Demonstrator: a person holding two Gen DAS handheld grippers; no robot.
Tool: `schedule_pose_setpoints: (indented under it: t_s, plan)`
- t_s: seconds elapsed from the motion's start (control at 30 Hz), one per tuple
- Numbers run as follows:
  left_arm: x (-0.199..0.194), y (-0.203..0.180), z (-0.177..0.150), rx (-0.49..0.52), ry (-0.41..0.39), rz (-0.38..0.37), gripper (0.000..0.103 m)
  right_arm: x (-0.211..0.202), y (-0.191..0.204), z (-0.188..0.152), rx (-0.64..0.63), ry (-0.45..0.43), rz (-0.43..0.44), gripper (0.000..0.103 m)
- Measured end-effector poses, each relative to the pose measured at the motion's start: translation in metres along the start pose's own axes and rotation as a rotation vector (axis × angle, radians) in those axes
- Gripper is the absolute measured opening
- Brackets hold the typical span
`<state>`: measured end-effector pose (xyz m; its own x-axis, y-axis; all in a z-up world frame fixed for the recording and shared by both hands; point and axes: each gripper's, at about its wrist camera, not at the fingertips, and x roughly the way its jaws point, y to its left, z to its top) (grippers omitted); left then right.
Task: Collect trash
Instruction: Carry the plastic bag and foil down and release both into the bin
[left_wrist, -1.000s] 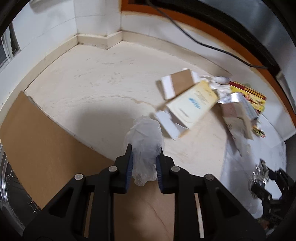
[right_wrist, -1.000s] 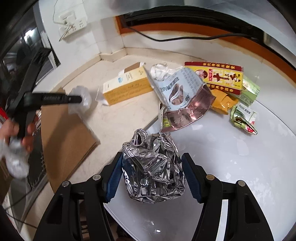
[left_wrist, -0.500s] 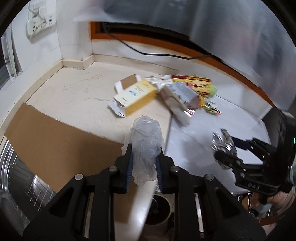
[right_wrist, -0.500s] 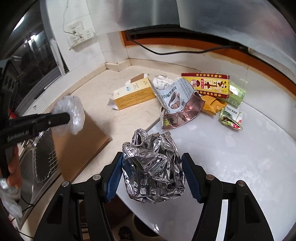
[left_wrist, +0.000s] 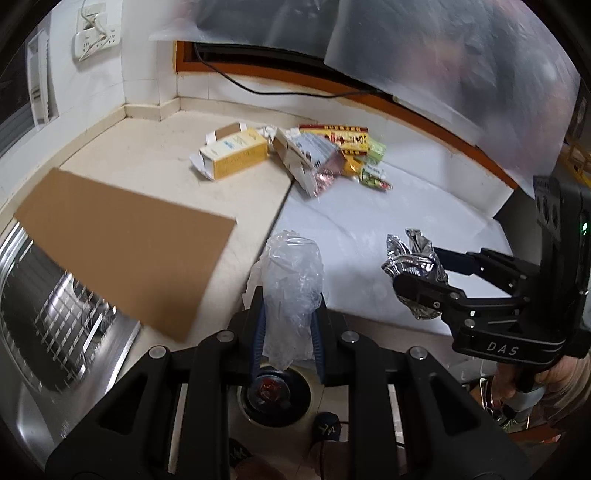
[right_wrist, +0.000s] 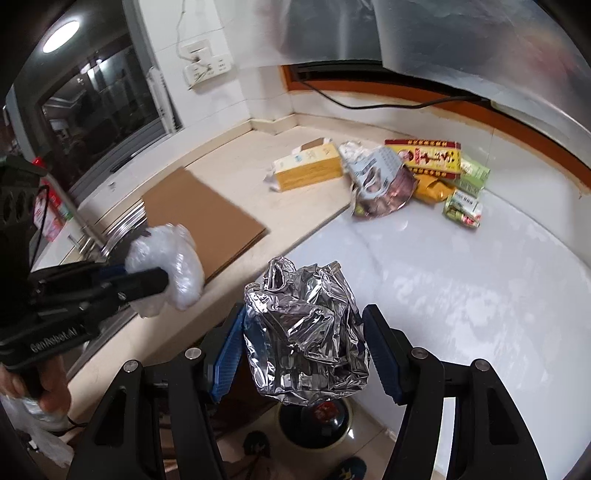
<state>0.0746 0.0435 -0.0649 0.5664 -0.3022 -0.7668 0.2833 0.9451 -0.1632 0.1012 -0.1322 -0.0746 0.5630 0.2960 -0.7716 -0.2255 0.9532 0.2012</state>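
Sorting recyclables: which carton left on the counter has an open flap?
The yellow-and-white carton at the pile's left end; its brown flap stands open, unlike the flat red-and-yellow box.

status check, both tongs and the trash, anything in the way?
Left tongs shut on clear plastic wad. Right tongs shut on crumpled foil. Both over the floor bin. Path clear.

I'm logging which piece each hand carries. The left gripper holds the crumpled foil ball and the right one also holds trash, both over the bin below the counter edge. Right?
Not quite. The left gripper holds a crumpled clear plastic wad, not foil, as the left wrist view shows. The foil ball sits in the right gripper. Both are above the bin, as you said.
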Motion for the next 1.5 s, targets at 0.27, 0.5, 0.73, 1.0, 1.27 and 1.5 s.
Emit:
schedule_pose_setpoints:
  t_s: [0.27,0.5,0.73,1.0,1.27,1.5]
  plan:
    - [0.022,-0.018,-0.066,0.013,0.080,0.049,0.019,0.016,0.018,-0.068,-0.136,0.056,0.001,0.063]
    - [0.063,-0.016,-0.114,-0.026,0.191,0.053,0.019,0.068,0.019,-0.137,-0.192,0.208,0.035,0.064]
    - [0.129,-0.010,-0.172,-0.012,0.330,0.058,0.019,0.142,0.002,-0.203,-0.082,0.358,0.036,0.064]
    - [0.223,0.009,-0.225,0.001,0.440,0.060,0.019,0.226,-0.025,-0.273,0.088,0.442,0.021,0.064]
    - [0.292,0.028,-0.255,-0.010,0.497,0.055,0.022,0.299,-0.056,-0.322,0.249,0.465,0.055,0.066]
    - [0.321,0.042,-0.274,-0.002,0.535,0.083,0.066,0.328,-0.071,-0.339,0.336,0.470,0.037,0.089]
